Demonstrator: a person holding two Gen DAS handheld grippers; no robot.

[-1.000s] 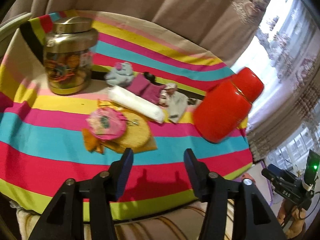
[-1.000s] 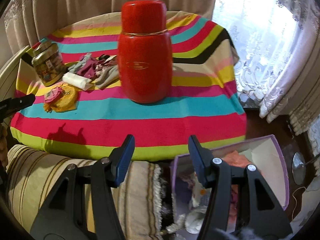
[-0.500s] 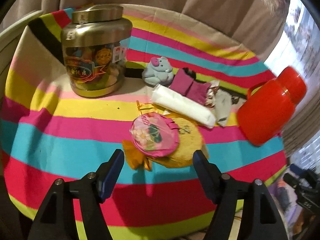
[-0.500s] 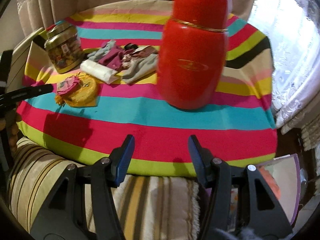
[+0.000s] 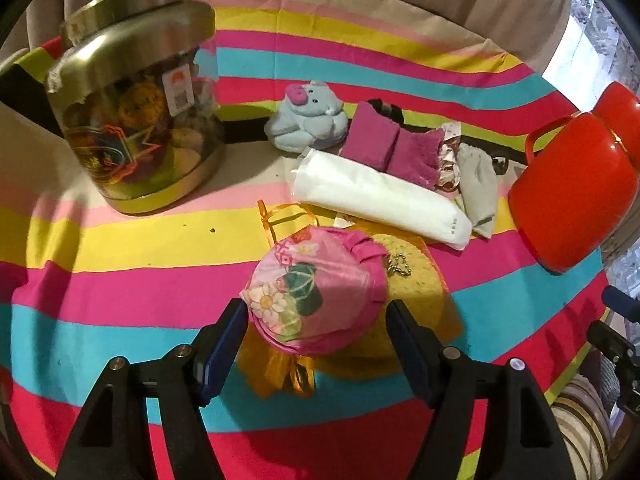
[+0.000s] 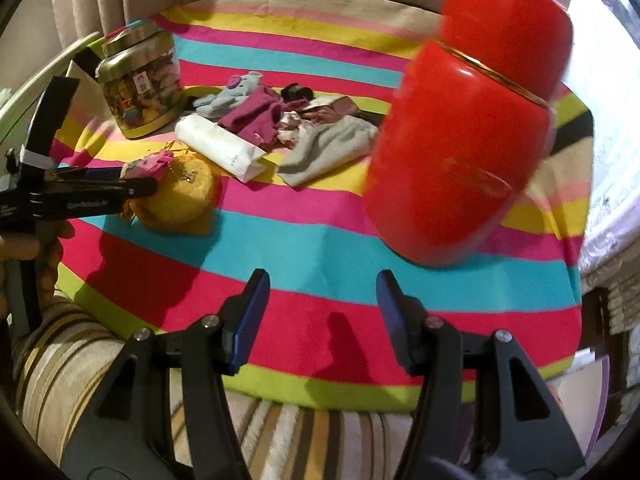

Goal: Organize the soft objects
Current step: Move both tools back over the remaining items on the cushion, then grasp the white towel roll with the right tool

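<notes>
Striped tablecloth [image 5: 120, 248], one glass jar [image 5: 136, 120], one red flask [image 6: 468, 128], one pink pouch [image 5: 316, 292]

Beige pleated curtains [image 6: 120, 4] hang behind the round striped-cloth surface [image 6: 320, 240]. Daylight glows through white lace curtains [image 6: 608, 152]. A striped beige sofa cushion [image 6: 304, 432] sits below.

My left gripper [image 5: 316, 320] — black angular arms, dark blue ribbed pads, one silver screw head on each arm. My right gripper [image 6: 323, 304] is of the same build. Seen side-on, the left one carries small white lettering — illegible.
</notes>
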